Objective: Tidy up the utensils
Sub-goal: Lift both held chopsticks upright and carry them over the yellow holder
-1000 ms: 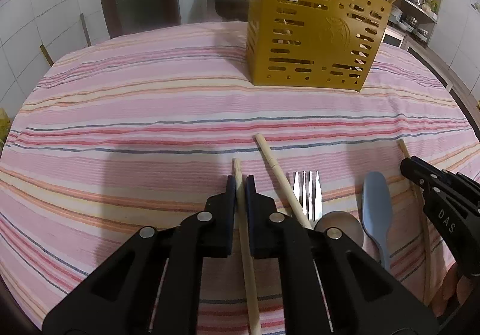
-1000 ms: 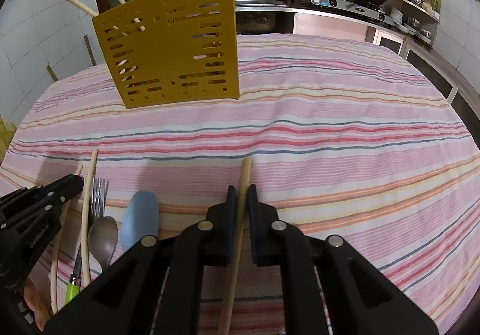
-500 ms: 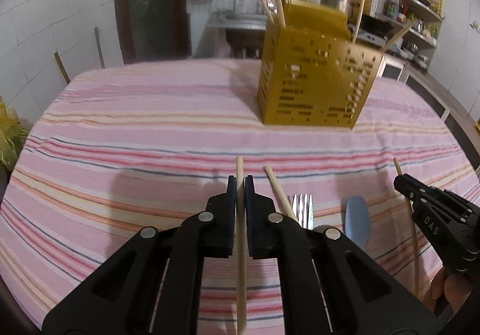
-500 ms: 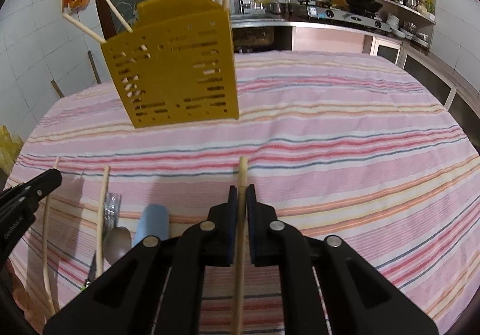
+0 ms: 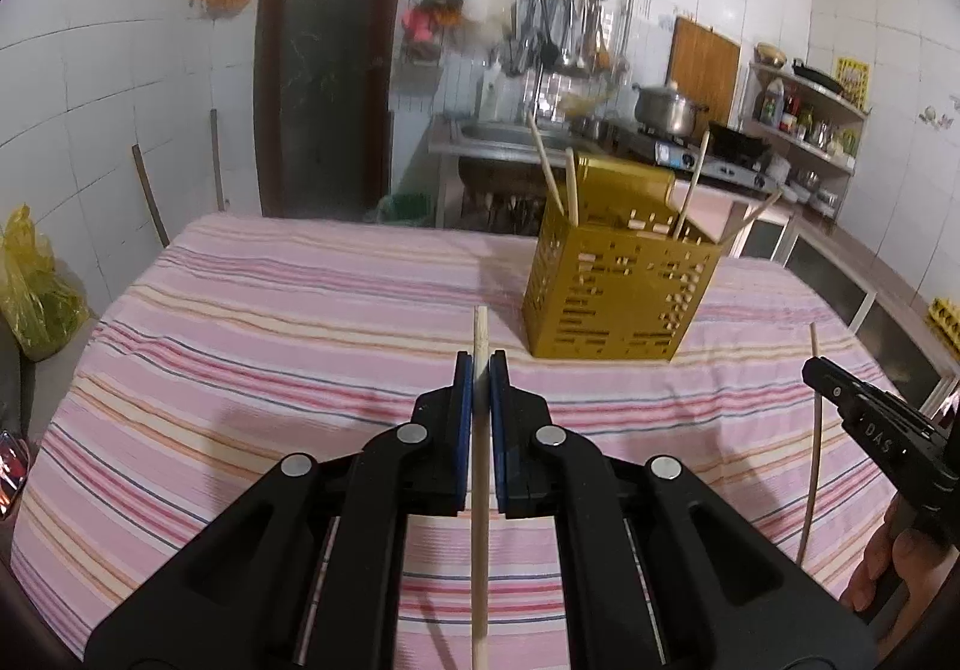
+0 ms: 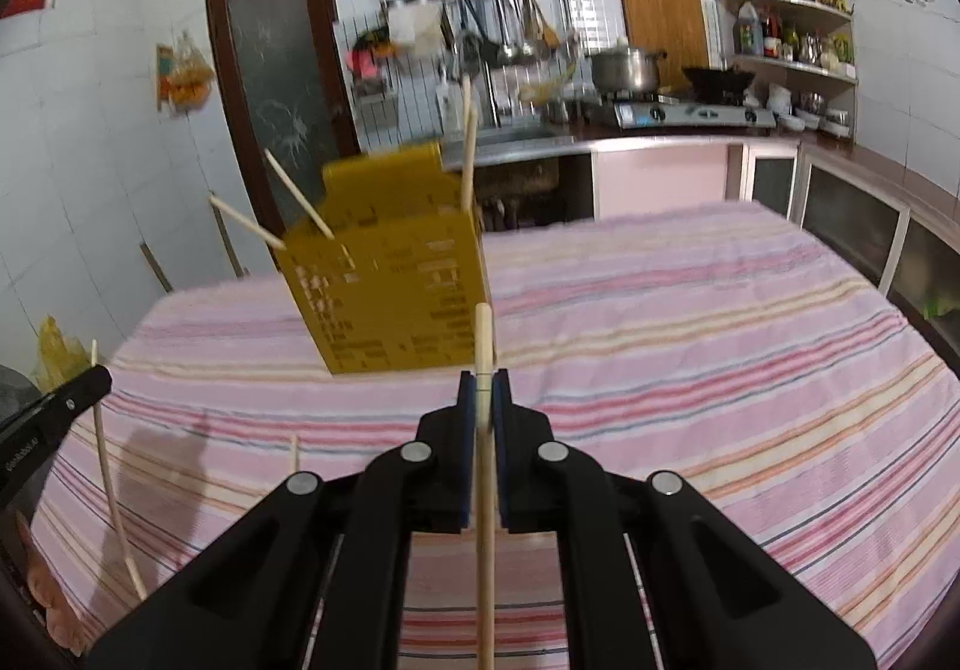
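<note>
Your left tongs (image 5: 480, 364) are clamped on a wooden chopstick (image 5: 480, 490), which runs straight back between the blue pads and pokes out just past their tips toward 12 o'clock. Your right tongs (image 6: 483, 382) grip a second chopstick (image 6: 485, 490) the same way, its blunt end standing a little proud of the pads.

Both tongs are lifted above the desk (image 5: 270, 322), which is covered in a pink striped cloth. The yellow perforated utensil holder (image 5: 618, 304) stands upright on that cloth: from the left tongs it sits at about 1 o'clock, from the right tongs at about 11 o'clock (image 6: 390, 304). Four chopsticks lean out of its open top at different angles.

In the left view the right tongs show at 3 o'clock, with the held chopstick hanging below the black jaws. In the right view the left tongs show at 9 o'clock, likewise carrying a chopstick. One more chopstick tip (image 6: 293, 451) peeks up just left of the right tongs' frame; what it rests on is hidden.
</note>
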A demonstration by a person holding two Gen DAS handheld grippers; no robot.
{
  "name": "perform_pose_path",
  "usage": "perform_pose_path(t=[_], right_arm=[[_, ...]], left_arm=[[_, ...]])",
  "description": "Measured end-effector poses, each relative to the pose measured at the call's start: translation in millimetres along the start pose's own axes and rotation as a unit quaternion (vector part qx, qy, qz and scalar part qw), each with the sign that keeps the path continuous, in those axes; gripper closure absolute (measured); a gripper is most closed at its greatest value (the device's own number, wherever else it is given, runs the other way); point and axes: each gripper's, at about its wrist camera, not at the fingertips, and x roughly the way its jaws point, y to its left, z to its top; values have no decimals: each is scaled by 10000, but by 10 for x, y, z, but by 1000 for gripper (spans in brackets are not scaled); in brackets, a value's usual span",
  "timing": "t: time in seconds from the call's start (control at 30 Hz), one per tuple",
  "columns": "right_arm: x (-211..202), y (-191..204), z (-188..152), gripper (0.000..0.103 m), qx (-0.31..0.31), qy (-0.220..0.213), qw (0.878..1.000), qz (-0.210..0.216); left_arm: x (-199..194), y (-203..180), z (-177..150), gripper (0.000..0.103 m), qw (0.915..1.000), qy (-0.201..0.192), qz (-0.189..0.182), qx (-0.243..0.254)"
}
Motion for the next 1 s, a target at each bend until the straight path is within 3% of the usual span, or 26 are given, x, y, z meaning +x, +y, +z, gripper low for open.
perform_pose_path(t=[0.33, 1.0], right_arm=[[-396, 89, 12, 97, -277, -660, 9974, -30], [-651, 126, 63, 97, -406, -1064, 9935, -84]], left_arm=[[-304, -56, -91, 99, 9984, -510, 163, 198], [-715, -233, -10, 99, 9900, -1261, 350, 520]])
